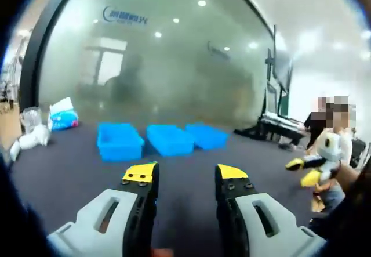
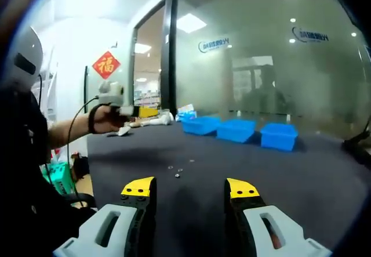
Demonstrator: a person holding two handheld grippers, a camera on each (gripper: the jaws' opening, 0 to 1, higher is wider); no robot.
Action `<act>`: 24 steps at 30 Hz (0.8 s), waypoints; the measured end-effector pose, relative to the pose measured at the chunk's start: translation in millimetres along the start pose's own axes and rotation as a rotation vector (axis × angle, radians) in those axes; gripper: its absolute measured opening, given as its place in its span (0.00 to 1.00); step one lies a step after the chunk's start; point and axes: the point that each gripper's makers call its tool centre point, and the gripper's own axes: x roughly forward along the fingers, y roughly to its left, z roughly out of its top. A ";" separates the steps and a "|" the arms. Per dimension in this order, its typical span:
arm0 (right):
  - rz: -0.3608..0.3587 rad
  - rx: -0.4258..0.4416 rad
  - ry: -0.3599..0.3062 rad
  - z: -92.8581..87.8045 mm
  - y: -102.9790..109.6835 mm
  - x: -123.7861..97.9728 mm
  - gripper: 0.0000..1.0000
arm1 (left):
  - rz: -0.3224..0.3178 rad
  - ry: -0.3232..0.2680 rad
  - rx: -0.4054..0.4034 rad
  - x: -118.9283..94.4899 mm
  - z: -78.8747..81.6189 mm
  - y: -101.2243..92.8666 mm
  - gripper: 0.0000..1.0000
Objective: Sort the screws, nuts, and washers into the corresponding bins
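We can make out little writing: a blue logo with small blue characters [image 1: 126, 15] is printed high on the frosted glass wall [image 1: 174, 71] in the left gripper view, too blurred to read, and in the right gripper view the same sort of blue logo [image 2: 214, 44] appears on the glass, again illegible at this size. Beside the glass, on the white wall, hangs a red diamond-shaped paper sign with a gold Chinese character 福 [image 2: 106, 64]. In the left gripper view, our left gripper [image 1: 185, 181] shows its yellow-tipped black fingers [image 1: 141, 181] spread well apart with nothing between them, hovering above the dark grey table [image 1: 69, 170]. In the right gripper view, our right gripper [image 2: 190, 194] likewise has its yellow-tipped fingers [image 2: 139, 194] held wide apart and empty above the table. The three blue plastic bins [image 1: 165, 139] stand in a row at the far side of the table, close to one another, in front of the glass. A few small metal parts [image 2: 177, 171], too tiny for us to tell screws from nuts or washers, lie loose on the table between the right gripper and the bins. Some white plastic bags [image 1: 32, 130] sit at the table's far left edge in the left gripper view.
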 end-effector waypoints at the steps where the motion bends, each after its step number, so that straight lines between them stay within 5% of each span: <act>1: -0.002 0.000 0.000 0.1 -0.6 -0.4 0.43 | 0.003 0.003 0.005 -6.8 -4.7 0.1 0.39; 14: -0.010 -0.015 0.002 2.5 -1.4 -3.2 0.43 | -0.026 0.073 0.070 -63.7 -36.2 -16.0 0.44; 24: 0.002 -0.020 0.012 -1.1 -0.7 -3.6 0.43 | -0.067 0.124 0.107 -67.1 -40.1 -21.0 0.44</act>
